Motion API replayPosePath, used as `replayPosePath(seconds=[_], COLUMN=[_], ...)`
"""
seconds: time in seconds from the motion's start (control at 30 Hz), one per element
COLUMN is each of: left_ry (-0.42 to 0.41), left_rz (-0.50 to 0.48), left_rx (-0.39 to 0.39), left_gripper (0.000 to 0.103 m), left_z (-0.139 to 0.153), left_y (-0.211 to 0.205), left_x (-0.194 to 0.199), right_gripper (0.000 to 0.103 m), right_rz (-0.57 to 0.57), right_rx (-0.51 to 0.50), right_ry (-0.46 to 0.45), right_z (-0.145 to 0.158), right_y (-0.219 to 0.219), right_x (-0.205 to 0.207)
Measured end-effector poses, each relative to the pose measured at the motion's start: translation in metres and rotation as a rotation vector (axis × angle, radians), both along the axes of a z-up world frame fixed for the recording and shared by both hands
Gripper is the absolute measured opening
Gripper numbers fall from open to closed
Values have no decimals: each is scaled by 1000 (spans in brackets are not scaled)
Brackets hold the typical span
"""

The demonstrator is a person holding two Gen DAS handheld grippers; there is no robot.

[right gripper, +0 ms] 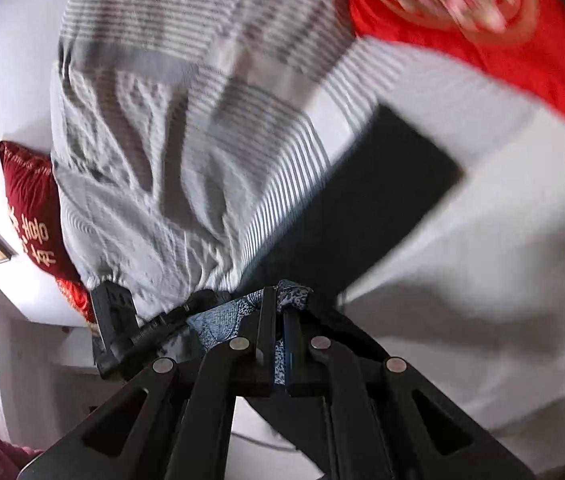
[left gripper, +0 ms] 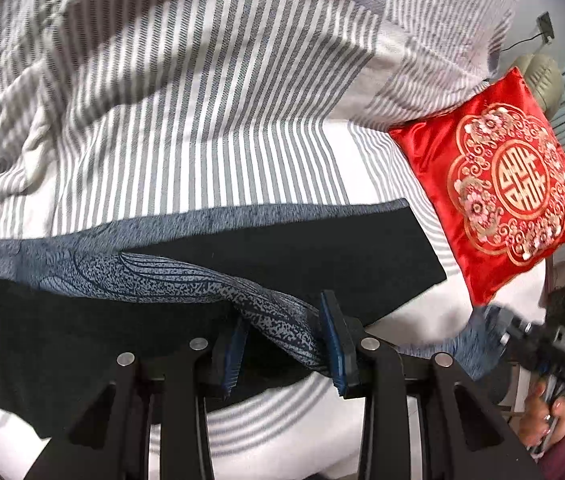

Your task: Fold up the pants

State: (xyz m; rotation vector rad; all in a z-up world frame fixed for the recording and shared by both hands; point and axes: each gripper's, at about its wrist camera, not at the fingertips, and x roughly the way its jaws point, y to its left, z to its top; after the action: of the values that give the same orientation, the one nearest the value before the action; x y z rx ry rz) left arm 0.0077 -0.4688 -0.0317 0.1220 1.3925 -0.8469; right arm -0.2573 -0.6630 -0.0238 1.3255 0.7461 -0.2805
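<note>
The pants [left gripper: 302, 256] are black with a blue-grey patterned inner side [left gripper: 170, 276] and lie across a striped bed. In the left wrist view my left gripper [left gripper: 286, 336] has its blue pads wide apart, with a twisted patterned fold of the pants running between them; the pads do not clamp it. My right gripper [left gripper: 494, 328] shows at the right edge, holding patterned cloth. In the blurred right wrist view my right gripper [right gripper: 282, 304] is shut on a bunch of the patterned pants fabric [right gripper: 294, 296], and the black leg [right gripper: 382, 188] stretches away. The left gripper body [right gripper: 122, 328] shows at the left.
A grey-and-white striped duvet [left gripper: 186, 92] is bunched at the back of the bed. A red embroidered cushion [left gripper: 510, 184] lies to the right, and also shows in the right wrist view [right gripper: 482, 40]. A darker red cushion [right gripper: 30, 204] sits at far left. White sheet [right gripper: 462, 272] is on the right.
</note>
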Motion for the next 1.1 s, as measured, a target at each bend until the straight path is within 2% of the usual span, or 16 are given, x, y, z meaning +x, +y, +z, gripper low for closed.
replayPosePath(seconds=[0.1, 0.23, 0.4, 0.5, 0.63, 0.77, 0.83, 0.9, 0.93, 0.97, 1.0, 1.1], left_ry=[-16, -66, -138, -134, -143, -157, -157, -160, -165, -172, -177, -181], left_rz=[-6, -16, 2, 32, 65, 58, 33, -11, -41, -57, -64, -66], left_rx=[16, 43, 133, 165, 202, 269, 275, 285, 288, 295, 299, 295], left_gripper=[37, 37, 37, 37, 37, 37, 37, 37, 38, 43, 56, 59], left_z=[-3, -7, -24, -32, -39, -46, -44, -44, -45, -46, -48, -57], left_y=[-14, -34, -52, -56, -57, -61, -66, -74, -79, -82, -87, -99], left_x=[13, 30, 45, 50, 48, 34, 23, 9, 2, -4, -8, -15], right_gripper=[3, 3, 3, 3, 3, 3, 19, 71, 76, 76, 76, 68], right_rz=[-13, 2, 29, 60, 83, 175, 213, 215, 193, 185, 188, 253], right_rx=[-16, -16, 33, 62, 76, 55, -4, -83, -123, -135, -129, -60], right_ry=[19, 82, 171, 206, 225, 324, 364, 385, 377, 358, 333, 247], right_z=[3, -10, -57, -81, -95, -101, -88, -66, -50, -40, -32, -23], right_y=[-22, -49, -88, -106, -123, -131, -131, -135, -137, -138, -136, -114], right_x=[20, 48, 75, 88, 97, 111, 116, 115, 111, 107, 106, 111])
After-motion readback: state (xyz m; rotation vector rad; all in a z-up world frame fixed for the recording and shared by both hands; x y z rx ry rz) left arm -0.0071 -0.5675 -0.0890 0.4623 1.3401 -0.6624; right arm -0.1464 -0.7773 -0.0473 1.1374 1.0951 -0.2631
